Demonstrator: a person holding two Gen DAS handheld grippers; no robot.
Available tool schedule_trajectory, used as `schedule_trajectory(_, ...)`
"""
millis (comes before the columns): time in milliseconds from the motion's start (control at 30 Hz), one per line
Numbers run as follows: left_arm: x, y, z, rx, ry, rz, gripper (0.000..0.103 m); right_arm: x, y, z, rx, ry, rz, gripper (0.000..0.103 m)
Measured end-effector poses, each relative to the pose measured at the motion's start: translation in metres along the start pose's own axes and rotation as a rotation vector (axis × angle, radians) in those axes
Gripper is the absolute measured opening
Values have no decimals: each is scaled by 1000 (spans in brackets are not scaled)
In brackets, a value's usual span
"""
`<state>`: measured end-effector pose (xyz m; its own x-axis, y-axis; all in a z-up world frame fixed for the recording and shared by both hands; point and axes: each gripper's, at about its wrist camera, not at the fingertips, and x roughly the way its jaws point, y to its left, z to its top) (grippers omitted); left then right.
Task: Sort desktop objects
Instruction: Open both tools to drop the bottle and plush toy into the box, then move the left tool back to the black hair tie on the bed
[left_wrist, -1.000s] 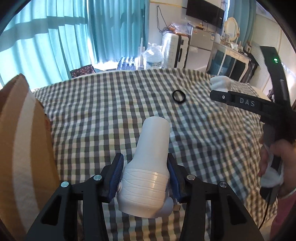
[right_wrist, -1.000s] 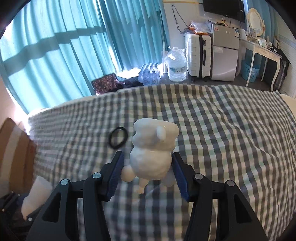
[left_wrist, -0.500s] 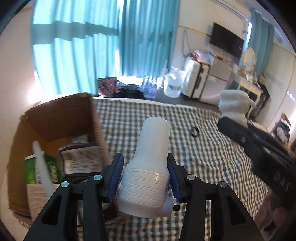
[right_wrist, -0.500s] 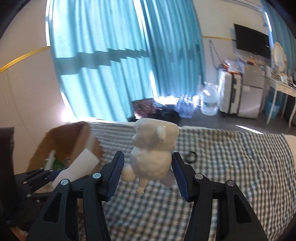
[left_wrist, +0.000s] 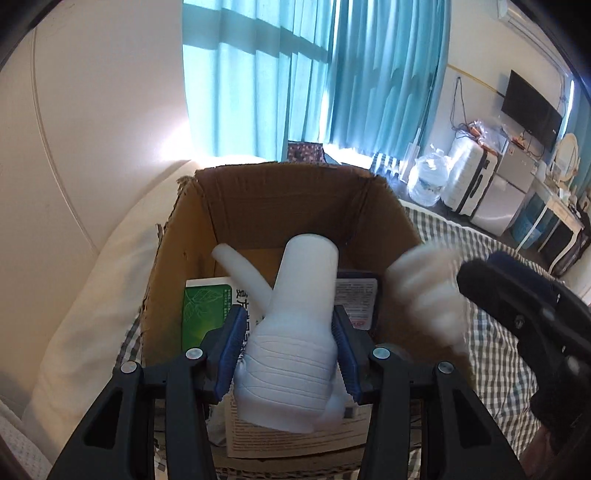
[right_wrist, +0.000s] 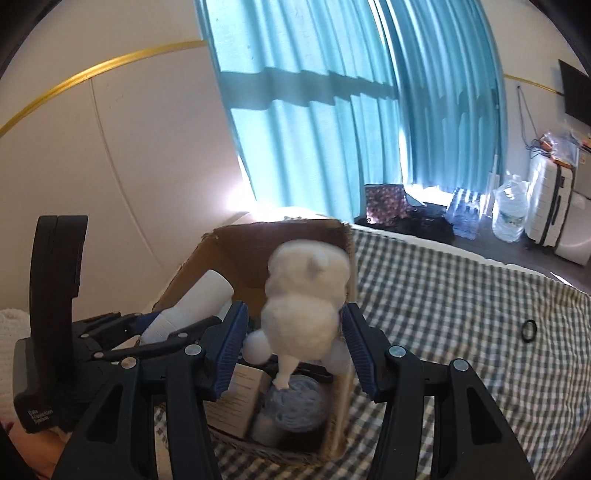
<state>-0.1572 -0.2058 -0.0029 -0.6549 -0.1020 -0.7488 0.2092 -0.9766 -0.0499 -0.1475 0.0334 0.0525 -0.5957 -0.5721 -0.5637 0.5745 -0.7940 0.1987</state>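
My left gripper (left_wrist: 288, 350) is shut on a white plastic bottle-shaped object (left_wrist: 295, 325) and holds it over the open cardboard box (left_wrist: 280, 199). It also shows in the right wrist view (right_wrist: 192, 310). My right gripper (right_wrist: 291, 347) is shut on a white lamb figurine (right_wrist: 303, 295), held above the box's right side (right_wrist: 347, 243). The figurine appears blurred in the left wrist view (left_wrist: 424, 291). A black hair ring (right_wrist: 529, 330) lies on the checked cloth (right_wrist: 461, 295).
The box holds a green-and-white package (left_wrist: 207, 310), a white stick-like piece (left_wrist: 240, 269), a dark packet (left_wrist: 356, 295), a printed carton (right_wrist: 240, 398) and a blue-grey yarn ball (right_wrist: 295, 402). A white pillow (left_wrist: 96, 295) lies left of the box. Suitcase and water jug (left_wrist: 428, 181) stand beyond.
Both grippers have swung left from the checked cloth to above the cardboard box, still holding their objects. The box's inside has come into view.
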Motion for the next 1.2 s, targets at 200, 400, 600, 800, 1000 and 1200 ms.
schedule_trajectory(200,5,-10,0,13,14,27,100,-12,0,7,12,-84,-21,88)
schedule_trajectory(400,-11,-27,1,-16,5,-48,100,-47,-49,7,108,-129,-121,89)
schedule_trajectory(600,-26,-85,-4,27,-26,-117,103,-95,-123,-13,226,-146,-284,89)
schedule_trajectory(800,-24,-164,-8,133,-9,-161,103,-146,-179,-33,237,-178,-518,89)
schedule_trajectory(1000,12,-236,-15,125,36,-148,103,-163,-234,-49,262,-192,-641,90)
schedule_trajectory(1200,75,-299,-17,127,73,-103,103,-142,-301,-60,320,-149,-614,90)
